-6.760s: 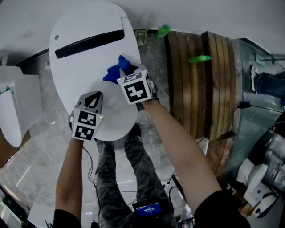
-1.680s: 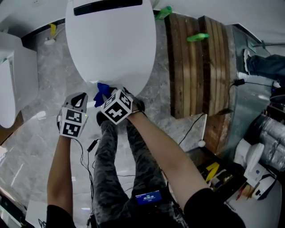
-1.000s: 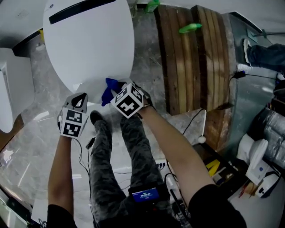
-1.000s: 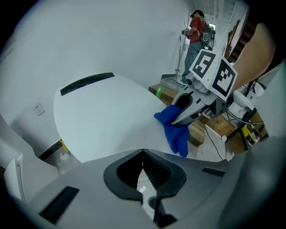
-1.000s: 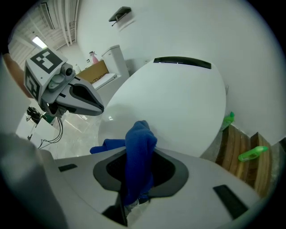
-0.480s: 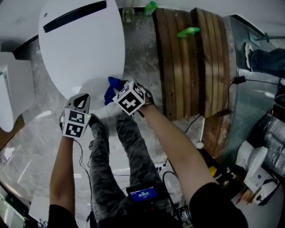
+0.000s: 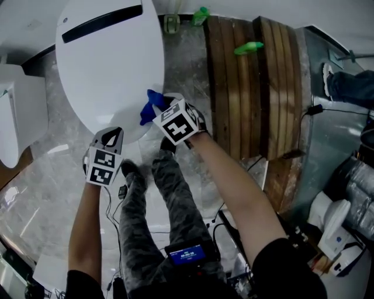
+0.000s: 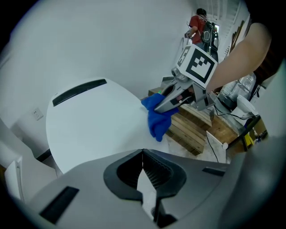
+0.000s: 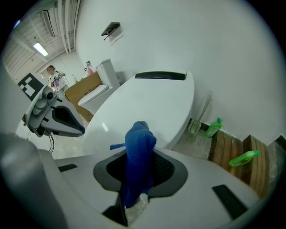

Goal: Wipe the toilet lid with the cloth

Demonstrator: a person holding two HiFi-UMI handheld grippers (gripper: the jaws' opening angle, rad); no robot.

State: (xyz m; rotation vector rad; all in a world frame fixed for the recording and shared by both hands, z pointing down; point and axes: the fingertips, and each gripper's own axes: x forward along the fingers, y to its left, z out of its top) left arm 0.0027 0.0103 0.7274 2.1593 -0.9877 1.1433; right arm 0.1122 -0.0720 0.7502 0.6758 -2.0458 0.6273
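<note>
The white oval toilet lid [image 7: 105, 64] is closed, with a dark slot near its far end. A blue cloth [image 7: 151, 105] is pinched in my right gripper [image 7: 158, 110], which is shut on it at the lid's near right rim. In the right gripper view the cloth [image 9: 138, 156] stands up between the jaws, in front of the lid [image 9: 152, 98]. My left gripper [image 7: 111, 135] is shut and empty, just off the lid's near edge. The left gripper view shows its closed jaws below the lid [image 8: 98, 120], with the cloth [image 8: 157, 120] hanging at the lid's right side.
A wooden pallet [image 7: 257, 87] lies right of the toilet, a green bottle [image 7: 248, 47] on it and another [image 7: 200, 14] by the wall. A second white fixture [image 7: 14, 134] stands at the left. The person's legs [image 7: 169, 193] are below the grippers, cables and clutter [image 7: 345, 210] at right.
Both grippers have moved toward the lid from just off its near edge. The cloth now rests at the lid's near right rim. The left gripper stays shut and empty.
</note>
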